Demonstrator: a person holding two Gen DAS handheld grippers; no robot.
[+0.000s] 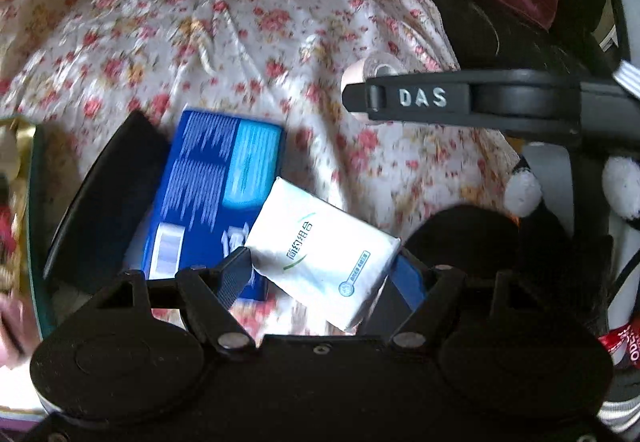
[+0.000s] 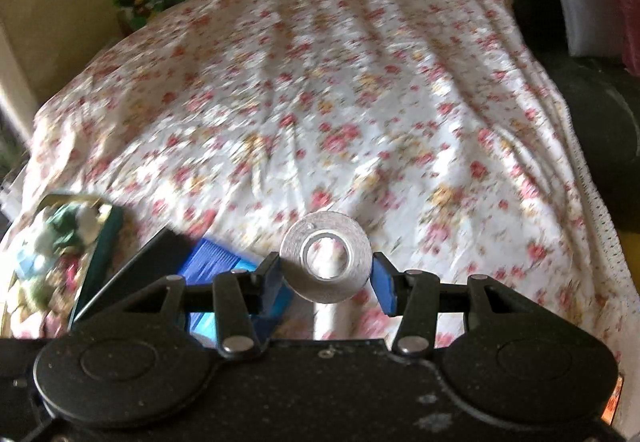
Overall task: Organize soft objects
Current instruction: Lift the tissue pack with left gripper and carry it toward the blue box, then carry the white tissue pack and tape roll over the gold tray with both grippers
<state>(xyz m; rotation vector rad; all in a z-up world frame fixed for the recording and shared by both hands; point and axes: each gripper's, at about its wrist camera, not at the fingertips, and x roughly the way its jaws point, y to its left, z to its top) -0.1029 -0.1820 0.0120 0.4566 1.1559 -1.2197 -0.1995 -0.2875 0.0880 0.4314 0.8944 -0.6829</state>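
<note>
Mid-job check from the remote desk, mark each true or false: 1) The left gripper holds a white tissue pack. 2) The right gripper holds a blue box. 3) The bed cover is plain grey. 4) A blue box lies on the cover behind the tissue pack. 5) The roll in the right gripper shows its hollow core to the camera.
1) True: the left gripper clamps the white tissue pack.
2) False: the right gripper holds a roll of tape.
3) False: the bed cover is white with a red and yellow flower print.
4) True: the blue box lies there.
5) True: its core faces the right wrist camera.
</note>
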